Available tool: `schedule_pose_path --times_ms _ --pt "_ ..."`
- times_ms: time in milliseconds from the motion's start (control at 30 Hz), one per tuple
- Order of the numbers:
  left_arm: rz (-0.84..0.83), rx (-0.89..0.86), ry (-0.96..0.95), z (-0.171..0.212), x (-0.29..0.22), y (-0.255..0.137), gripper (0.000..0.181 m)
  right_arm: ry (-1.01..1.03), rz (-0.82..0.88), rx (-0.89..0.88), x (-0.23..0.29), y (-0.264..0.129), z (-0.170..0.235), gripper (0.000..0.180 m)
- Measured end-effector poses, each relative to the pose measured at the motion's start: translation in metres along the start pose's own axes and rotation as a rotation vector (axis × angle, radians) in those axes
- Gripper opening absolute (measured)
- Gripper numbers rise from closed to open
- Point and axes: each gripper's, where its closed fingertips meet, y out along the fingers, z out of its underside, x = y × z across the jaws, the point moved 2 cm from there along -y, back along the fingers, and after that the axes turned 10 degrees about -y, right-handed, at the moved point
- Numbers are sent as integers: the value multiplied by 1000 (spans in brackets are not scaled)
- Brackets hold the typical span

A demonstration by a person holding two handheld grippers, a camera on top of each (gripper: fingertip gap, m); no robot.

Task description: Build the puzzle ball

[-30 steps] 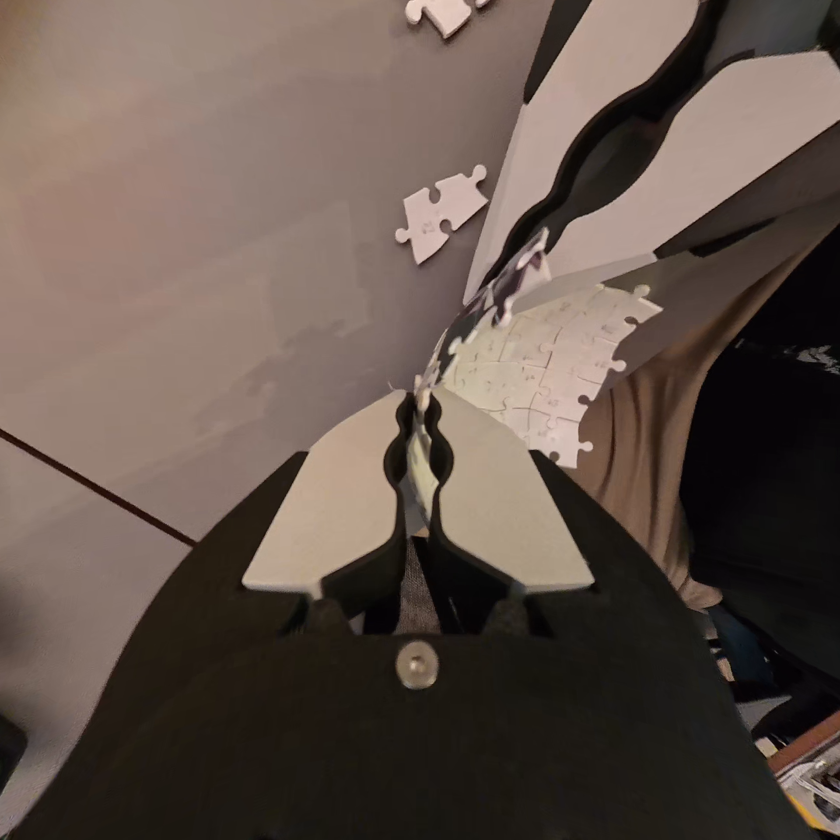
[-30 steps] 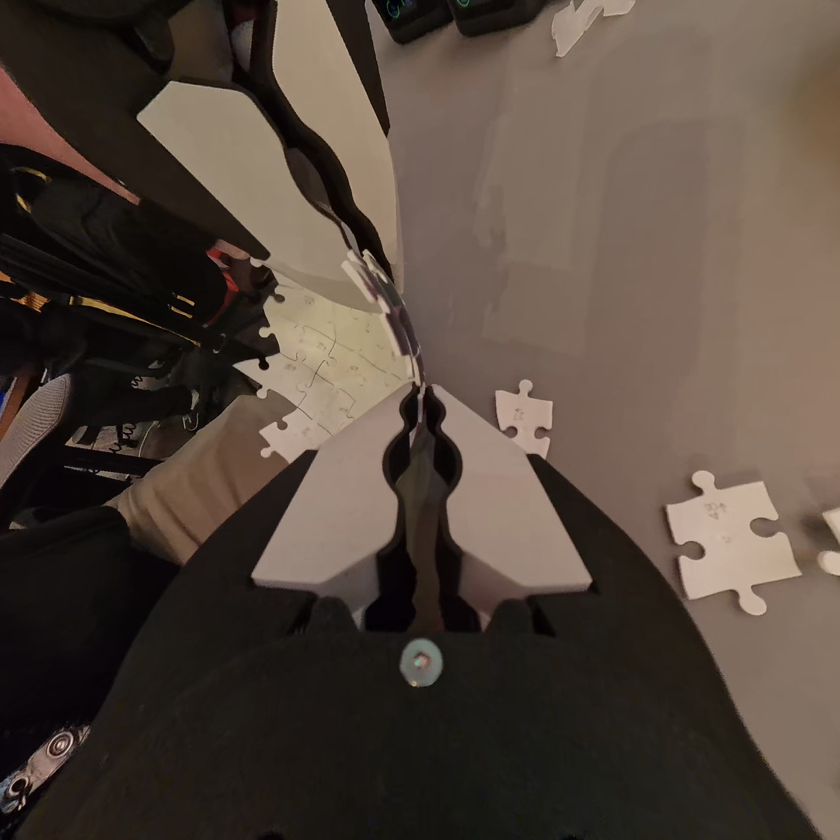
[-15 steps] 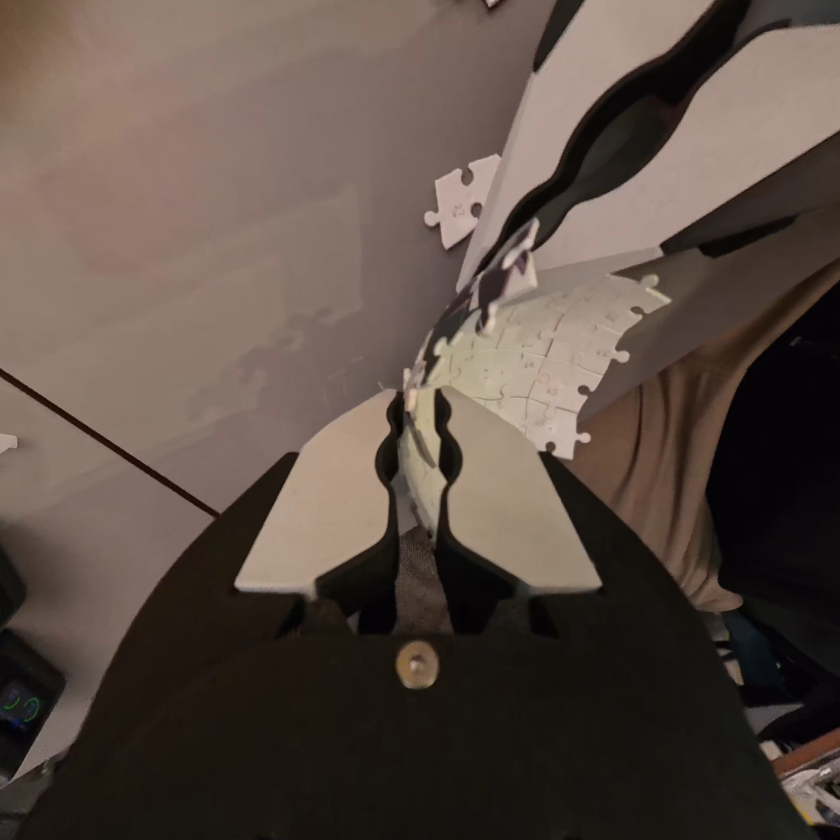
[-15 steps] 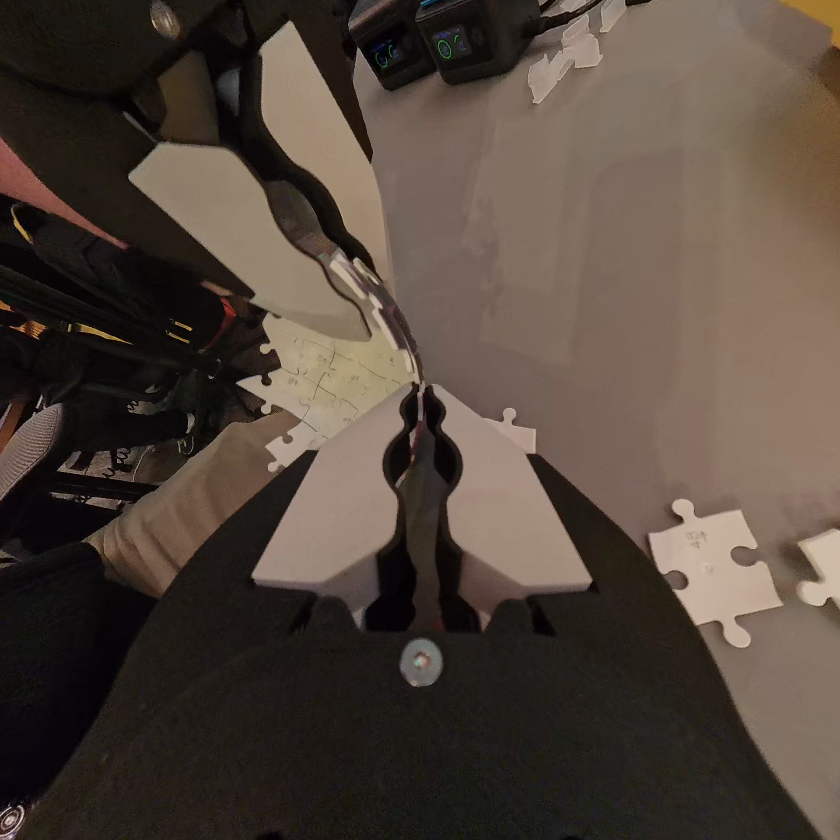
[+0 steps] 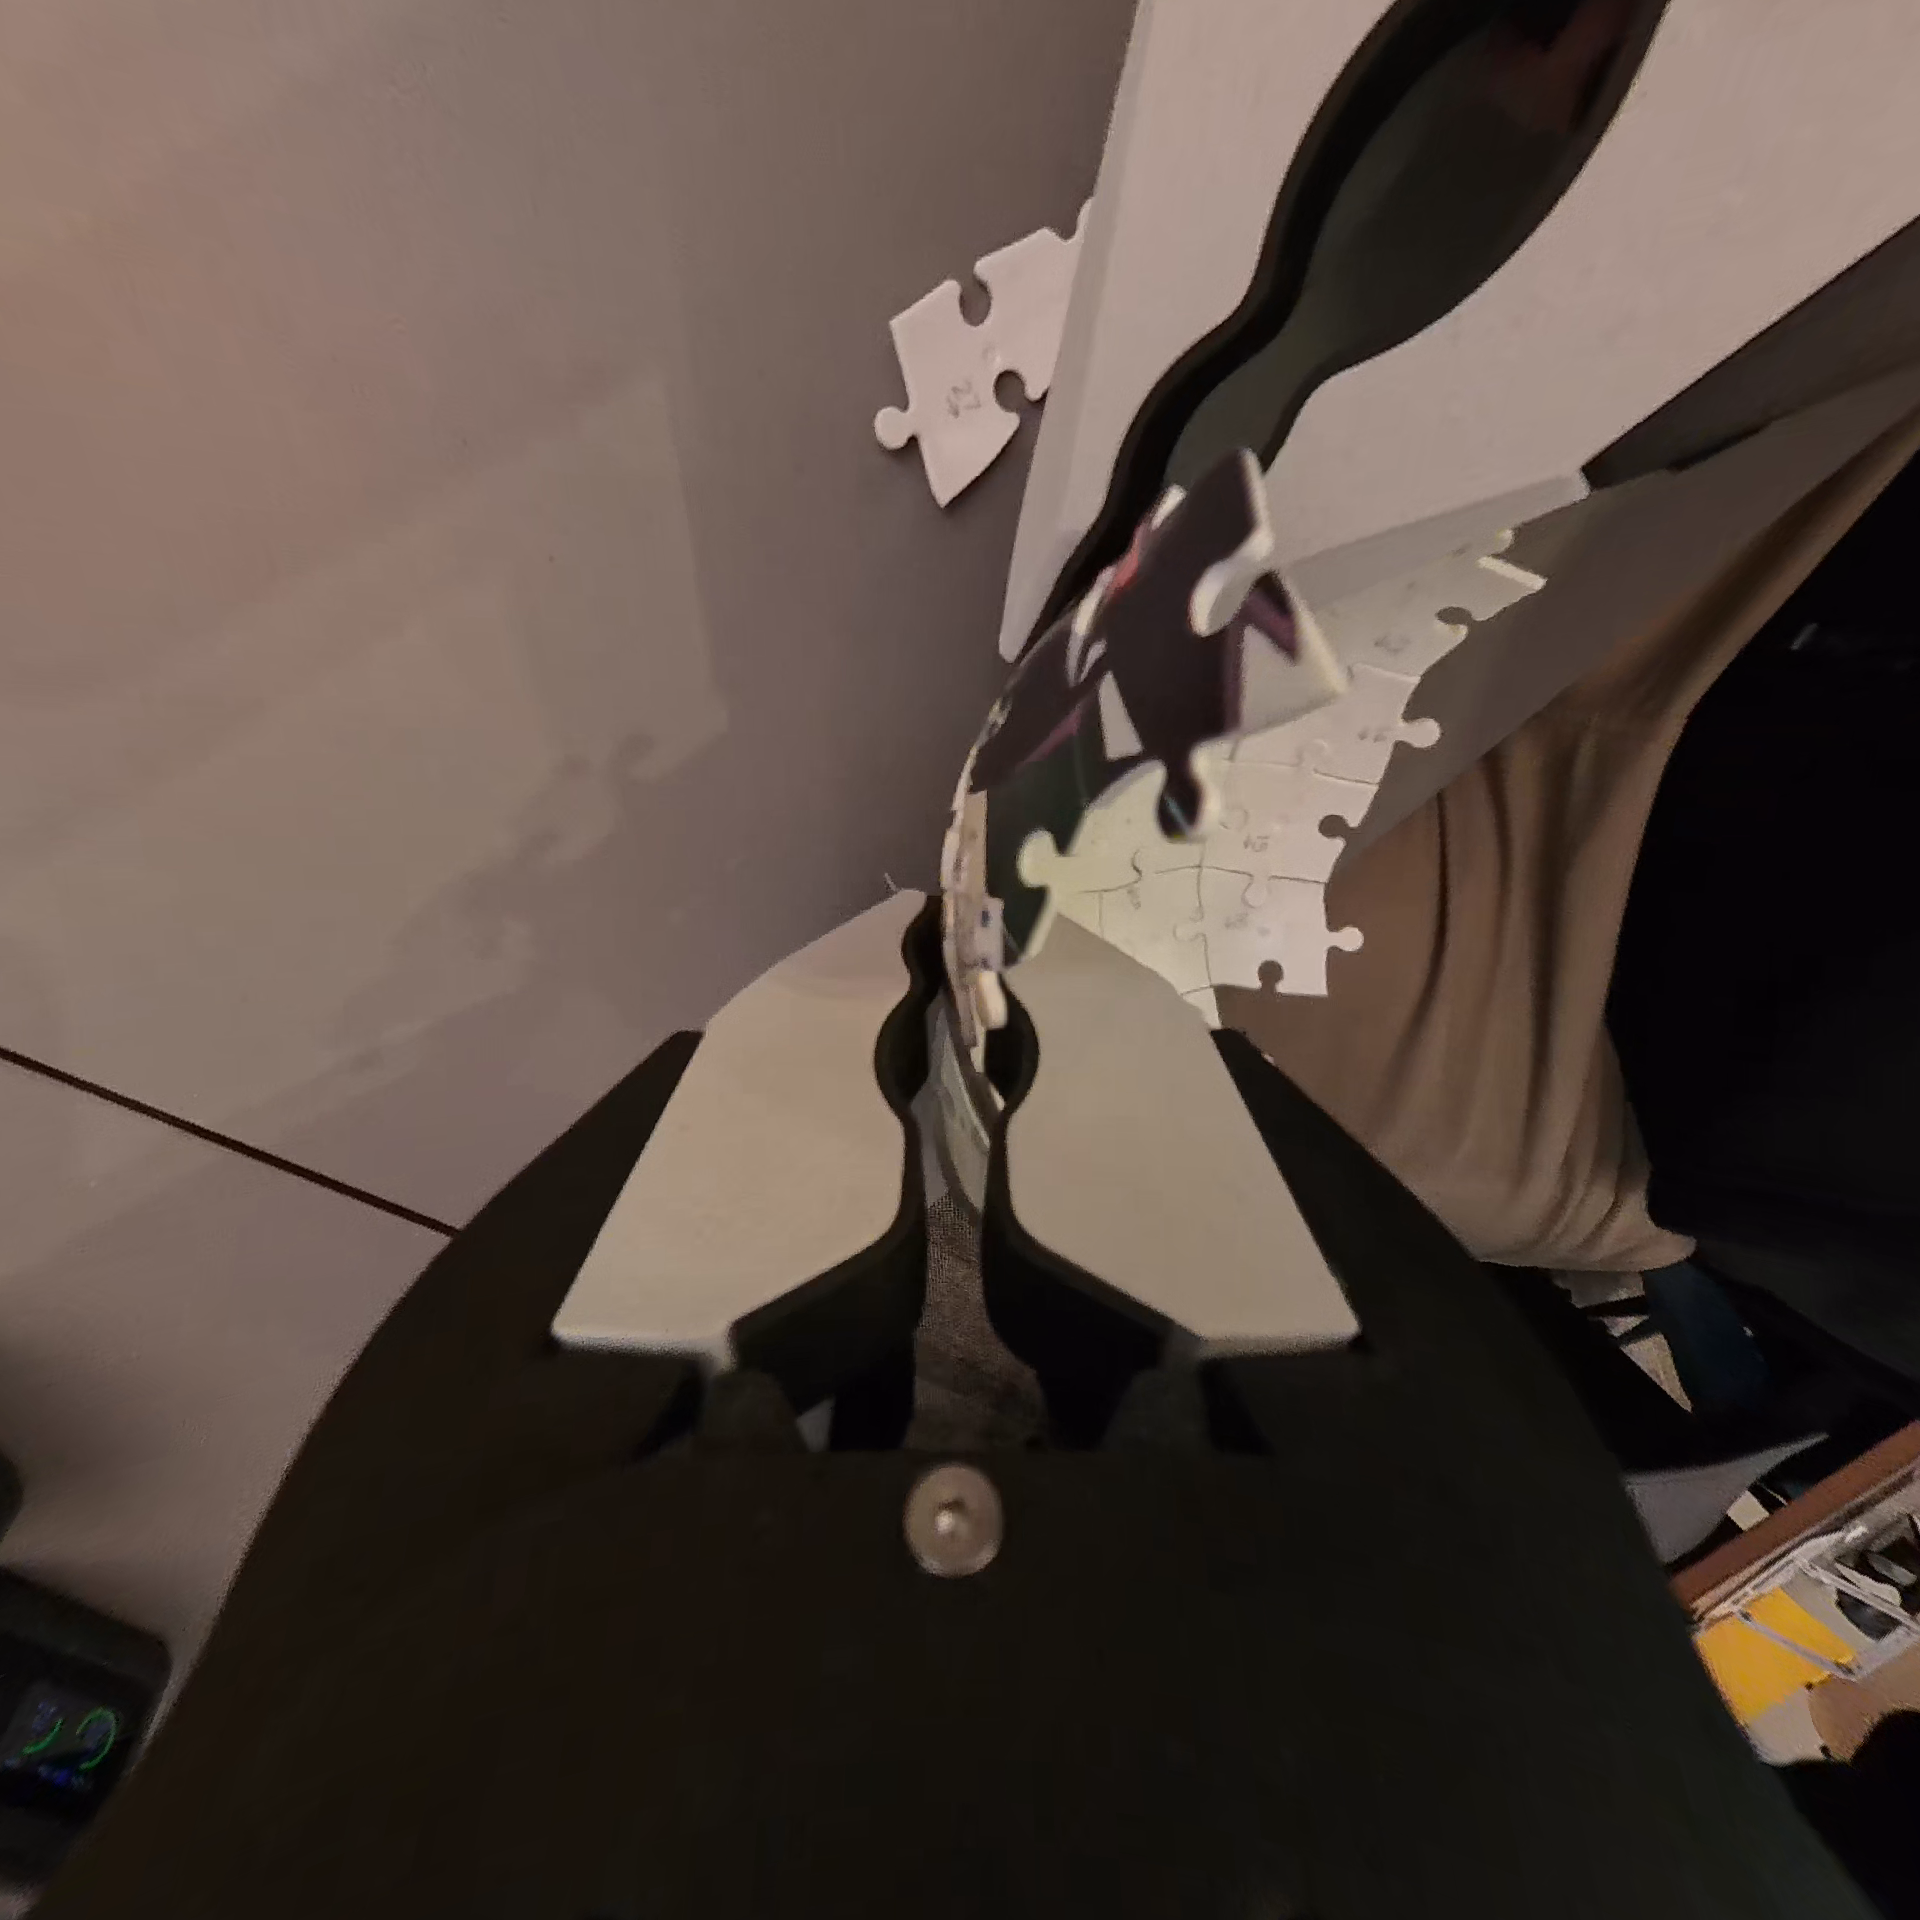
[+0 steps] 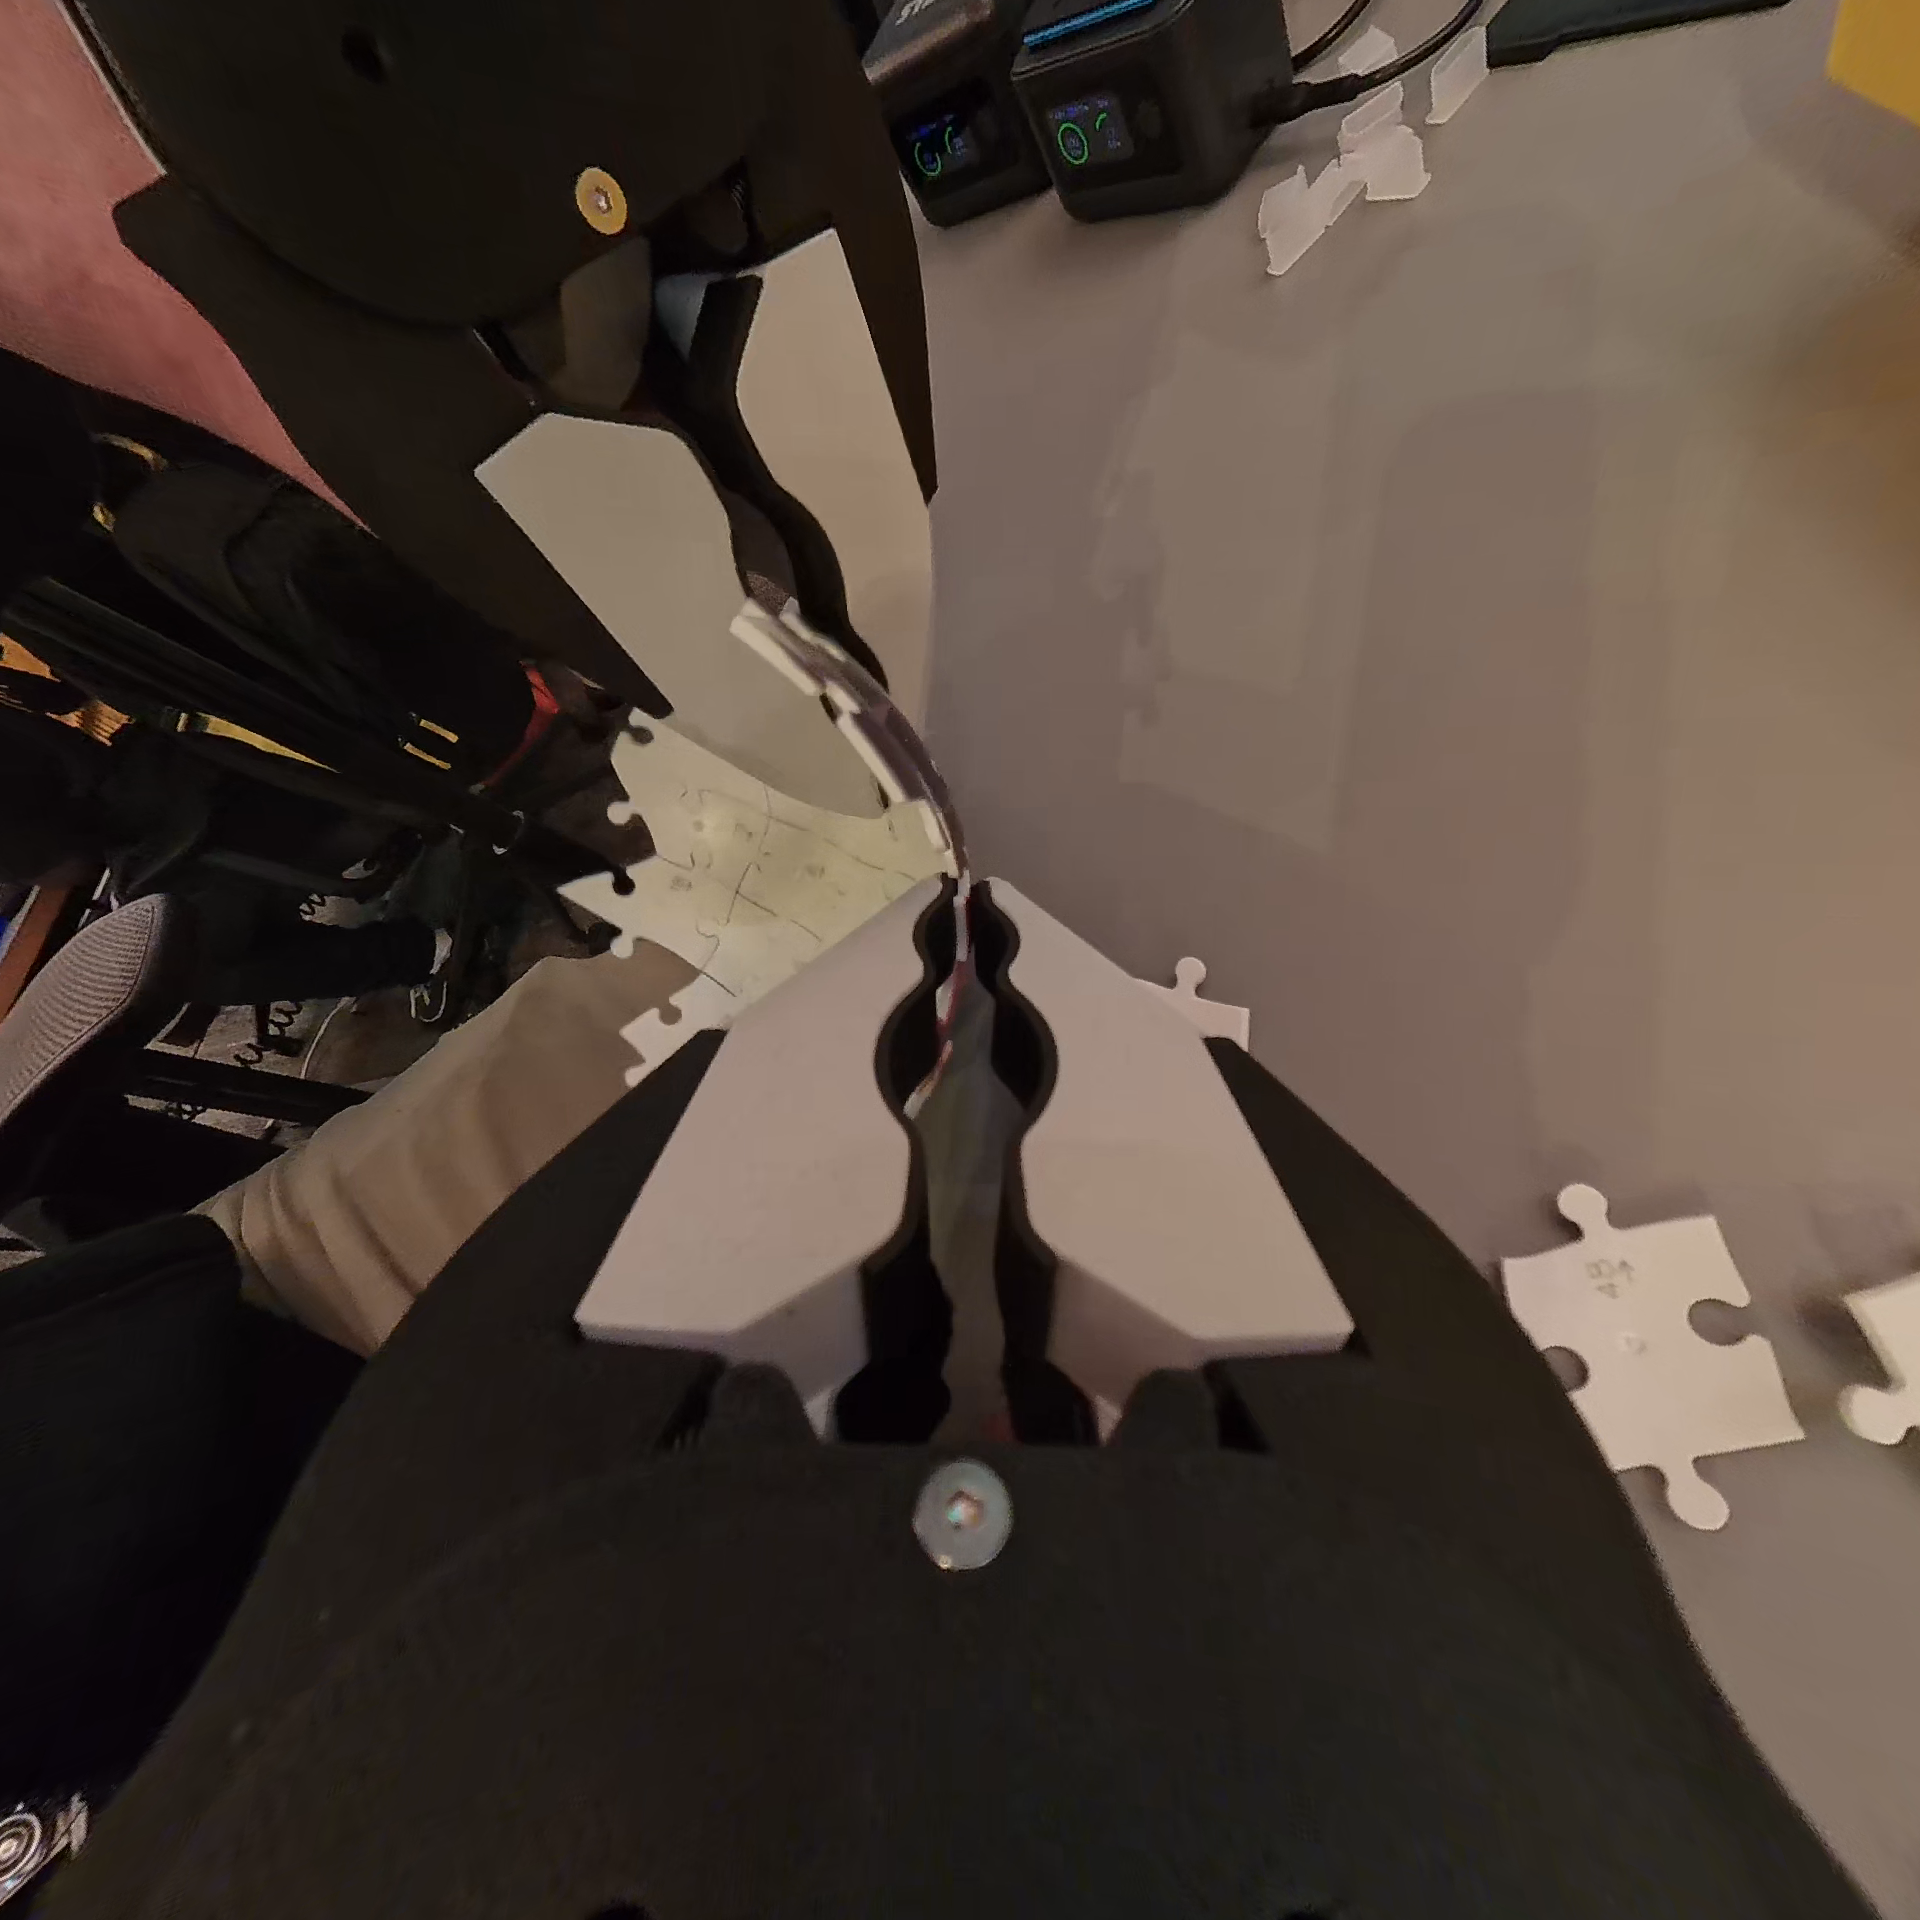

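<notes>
Left hand-held gripper [image 5: 961, 914], fingers clamped on the lower edge of the curved puzzle shell [image 5: 1236, 862], a partly assembled section of joined pieces held in the air ahead of both tools. Right hand-held gripper [image 6: 964, 896], fingers closed on the opposite edge of the same shell [image 6: 748, 842]; seen from the left wrist view, it [image 5: 1132, 540] enters from the upper right and pinches the shell's dark printed rim. The pale, numbered inner face of the shell is turned toward both cameras. A loose white puzzle piece [image 5: 971, 364] lies on the grey surface [image 5: 416, 520] beyond and left of the left hand-held gripper's tips, partly hidden by the right tool. To the right of the right hand-held gripper, another loose piece [image 6: 1647, 1351] lies flat, with a further one [image 6: 1886, 1371] cut by the frame edge. Two small black devices with lit green displays [image 6: 1132, 114] stand far ahead on the surface
</notes>
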Motion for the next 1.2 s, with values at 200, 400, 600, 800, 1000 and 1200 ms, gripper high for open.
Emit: schedule_pose_path --times_ms 200,400,600,800,1000,1200 --pt "42 -29 -16 -1 0 1 3 2 8 0 -3 -1 0 0" --pt "49 -22 -16 -1 0 3 4 9 6 -1 -4 0 2 0" --pt "58 -29 -19 -3 0 1 5 6 5 -3 -1 2 0 0" --pt "73 -38 -57 -2 1 2 4 -34 25 5 0 3 0 0" --pt "83 -57 -88 -4 3 0 4 -77 55 3 0 2 -2 0" --pt "64 -19 -63 1 1 1 4 -24 2 -4 2 4 -2 9"
